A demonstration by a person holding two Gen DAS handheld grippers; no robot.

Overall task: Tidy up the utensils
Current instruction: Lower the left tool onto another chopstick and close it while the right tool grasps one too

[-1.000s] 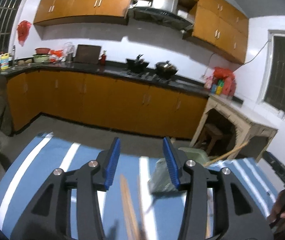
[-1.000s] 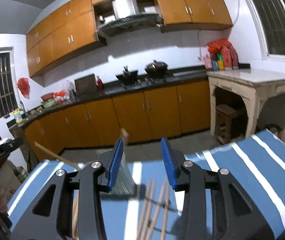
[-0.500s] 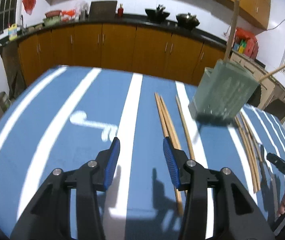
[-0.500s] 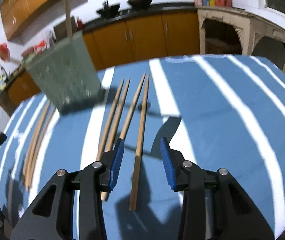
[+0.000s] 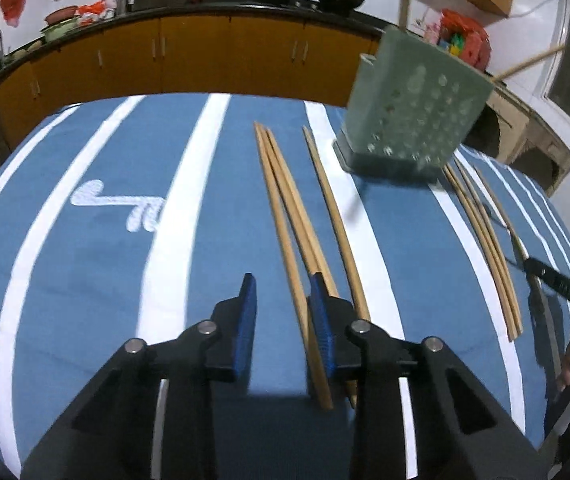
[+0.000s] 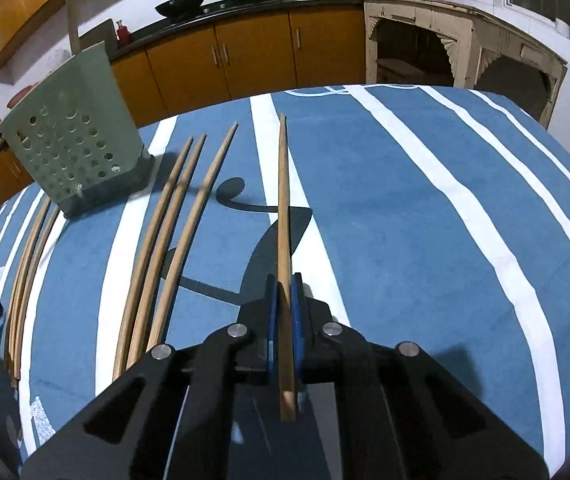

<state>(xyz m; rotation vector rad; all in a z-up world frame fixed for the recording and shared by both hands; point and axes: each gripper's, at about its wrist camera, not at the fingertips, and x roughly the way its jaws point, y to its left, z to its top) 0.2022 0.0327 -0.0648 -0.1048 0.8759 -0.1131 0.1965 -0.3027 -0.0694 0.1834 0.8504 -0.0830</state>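
Gathering chopsticks has only begun: one stick is gripped, most lie loose on the blue striped desk (image 6: 425,208).

Nearest, the right gripper (image 6: 284,292) has its fingers shut tight on a single chopstick (image 6: 283,200), which points away toward the far edge; they have just been closing on it. The left gripper (image 5: 281,296) is partly open, its fingers just narrowed, with the near ends of a loose trio of chopsticks (image 5: 285,208) at its right finger, one perhaps between the fingers but not clamped. Further right another bundle of chopsticks (image 5: 481,232) lies flat. At the far side stands the green perforated holder (image 6: 73,140), with two sticks already rising from it. All are plain, slim, pale wood, tapered.
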